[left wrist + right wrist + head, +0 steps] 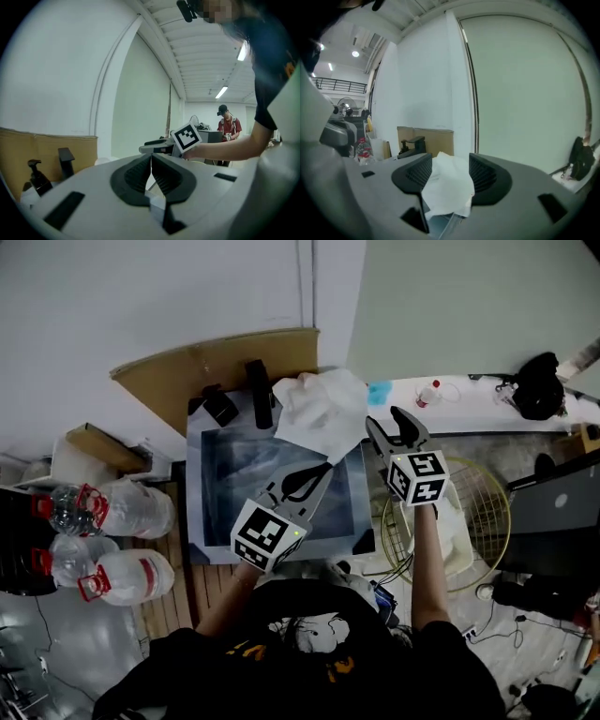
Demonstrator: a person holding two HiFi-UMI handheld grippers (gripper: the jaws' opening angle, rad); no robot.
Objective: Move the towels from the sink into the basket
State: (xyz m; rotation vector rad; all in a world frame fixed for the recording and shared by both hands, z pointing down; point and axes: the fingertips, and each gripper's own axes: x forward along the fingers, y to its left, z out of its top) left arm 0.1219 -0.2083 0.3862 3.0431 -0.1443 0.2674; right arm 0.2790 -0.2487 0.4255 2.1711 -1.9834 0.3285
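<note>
A white towel (323, 413) sits bunched over the back right corner of the steel sink (208, 521). My right gripper (392, 425) is just right of it with its jaws apart, and the towel's edge reaches its left finger. In the right gripper view the towel (447, 187) fills the gap between the pads; I cannot tell whether they touch it. My left gripper (323, 470) points up and right over the sink's right side, its tips at the towel's lower edge. Its jaws (151, 174) meet in a thin line with nothing between them. The wire basket (492, 507) on the floor at right holds white cloth (455, 535).
A black faucet (260, 390) and soap dispenser (220, 405) stand at the sink's back, before a cardboard sheet (216, 362). Large water bottles (117, 512) lie at left. A laptop (562, 507), a black bag (539, 385) and cables crowd the right. Another person (228, 129) stands far off.
</note>
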